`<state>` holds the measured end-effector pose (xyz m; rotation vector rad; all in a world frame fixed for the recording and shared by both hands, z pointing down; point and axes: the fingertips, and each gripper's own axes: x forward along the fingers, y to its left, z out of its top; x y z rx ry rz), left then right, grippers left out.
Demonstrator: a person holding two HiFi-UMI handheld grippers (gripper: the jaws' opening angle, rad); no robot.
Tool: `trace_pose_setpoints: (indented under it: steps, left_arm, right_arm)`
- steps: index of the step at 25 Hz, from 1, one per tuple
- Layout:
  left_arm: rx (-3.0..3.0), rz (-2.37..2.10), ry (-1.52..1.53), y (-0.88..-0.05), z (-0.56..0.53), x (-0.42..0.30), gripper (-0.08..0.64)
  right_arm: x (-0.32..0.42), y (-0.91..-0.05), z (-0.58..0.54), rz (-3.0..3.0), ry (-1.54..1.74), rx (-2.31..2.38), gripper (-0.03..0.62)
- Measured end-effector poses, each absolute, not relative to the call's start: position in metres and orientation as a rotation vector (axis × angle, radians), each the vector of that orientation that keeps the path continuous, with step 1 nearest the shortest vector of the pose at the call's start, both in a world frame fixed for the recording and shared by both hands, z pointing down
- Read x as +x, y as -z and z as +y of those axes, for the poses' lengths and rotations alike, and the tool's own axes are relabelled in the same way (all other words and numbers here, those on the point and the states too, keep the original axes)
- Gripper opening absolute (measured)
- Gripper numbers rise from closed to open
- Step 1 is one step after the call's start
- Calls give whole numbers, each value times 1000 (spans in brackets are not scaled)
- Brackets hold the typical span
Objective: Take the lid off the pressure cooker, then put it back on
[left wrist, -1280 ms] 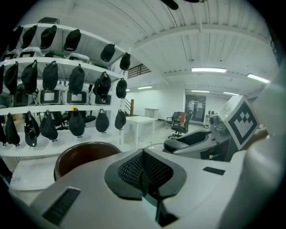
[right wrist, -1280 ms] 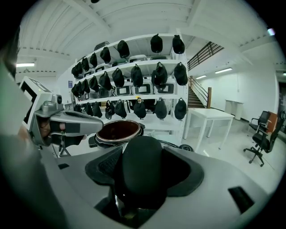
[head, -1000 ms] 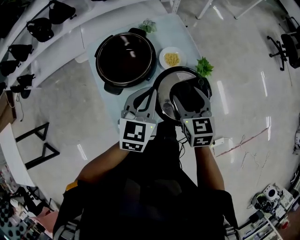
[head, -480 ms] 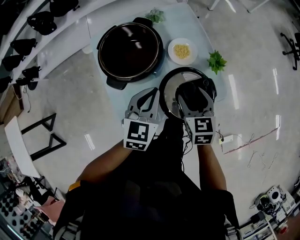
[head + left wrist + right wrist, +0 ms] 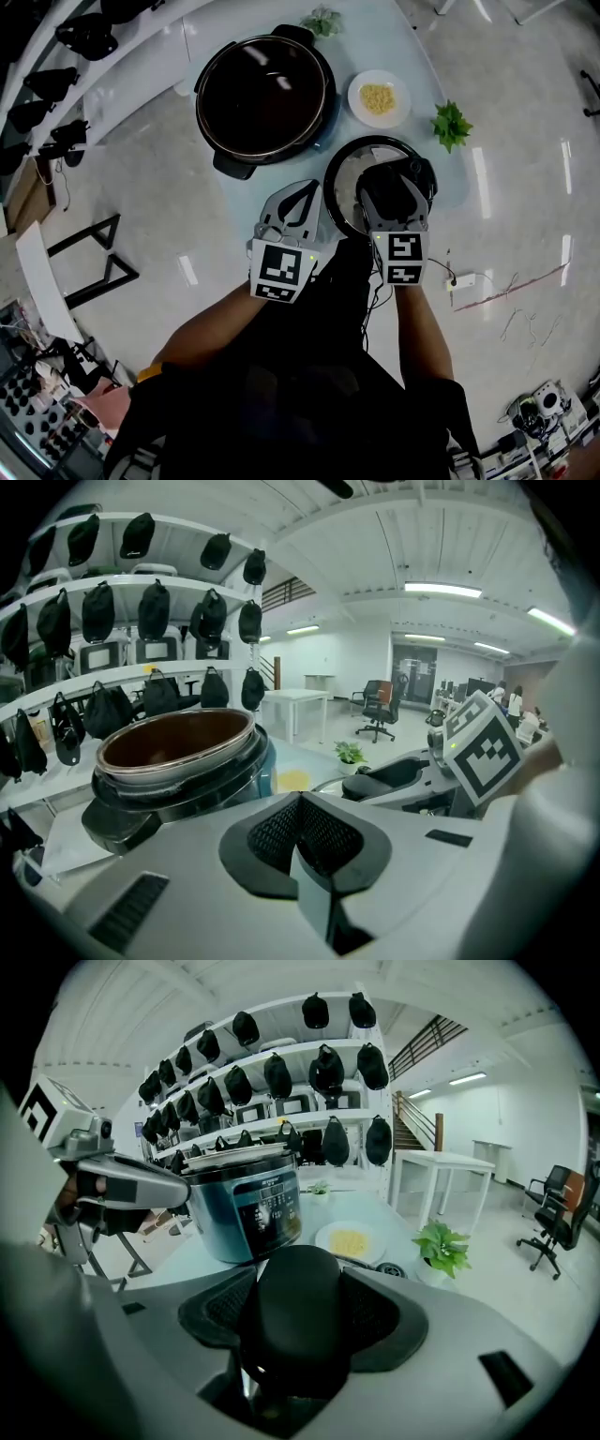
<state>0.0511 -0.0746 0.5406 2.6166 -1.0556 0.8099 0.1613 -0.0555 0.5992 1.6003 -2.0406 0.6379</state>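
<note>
The pressure cooker (image 5: 264,94) stands open on the pale blue table (image 5: 375,37), its dark inner pot bare; it also shows as the cooker (image 5: 178,747) and, with its control panel facing me, the cooker (image 5: 248,1208). The round steel lid (image 5: 349,183) sits near the table's front right, apart from the cooker. My right gripper (image 5: 386,186) is shut on the lid's black handle (image 5: 295,1312). Whether the lid rests on the table or hangs above it I cannot tell. My left gripper (image 5: 305,194) is just left of the lid, shut and empty (image 5: 300,803).
A white plate of yellow food (image 5: 379,98) lies behind the lid. A small green plant (image 5: 451,125) stands at the table's right edge, another plant (image 5: 322,21) at the back. Shelves with black bags (image 5: 56,56) run along the left. A cable (image 5: 506,286) lies on the floor.
The lid, held by my right gripper, has drawn a little nearer to me, away from the cooker. My left gripper stayed beside it, still shut.
</note>
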Motion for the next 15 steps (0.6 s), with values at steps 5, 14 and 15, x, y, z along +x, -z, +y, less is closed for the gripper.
trace_pose_setpoints:
  steps: [5,14,15]
  left_arm:
    - [2599,-1055,-832,-550,-75,49,8]
    - [2577,-1072,-848,-559,-77,45,8]
    - [2574,-1074,-850,-560,-77,45,7]
  right_arm:
    - [160,-617,-57,-2037,-642,1593,301]
    - [157,-632,-67,-2056,-610,1574,301]
    - [157,-632,-68,-2059,-604,1570,301]
